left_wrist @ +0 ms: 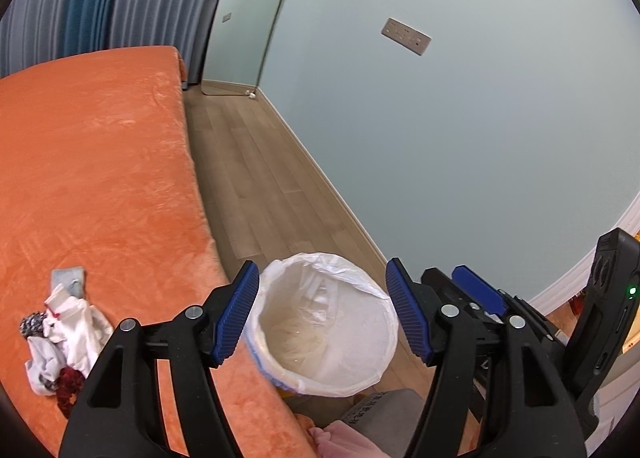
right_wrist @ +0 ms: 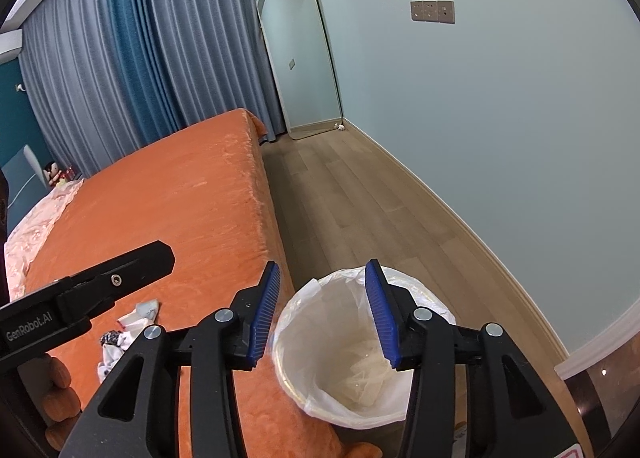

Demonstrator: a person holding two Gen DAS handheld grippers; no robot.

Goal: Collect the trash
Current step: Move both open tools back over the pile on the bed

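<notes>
Both grippers are hanging over the trash bin, which is standing on the wooden floor right against the side of the orange bed. The bin is lined with a white plastic bag folded over its rim, and something pale and crumpled is lying at the bottom, too blurred to name.

The left gripper is sitting spread wide above the bin, its blue ribbed pads parted with nothing between them. The right gripper is also standing apart and gripping nothing, its pads framing the near side of the bin's mouth.

The trash pile is lying on the bed near the bin-side edge, well apart from the bin: crumpled white tissue or cloth, a dark red scrap, a speckled black-and-white wad and a small grey-blue packet at its far end.

Beyond the bin, a tall mirror is leaning in the corner beside the grey and teal curtains, and a switch plate is sitting on the pale wall.
</notes>
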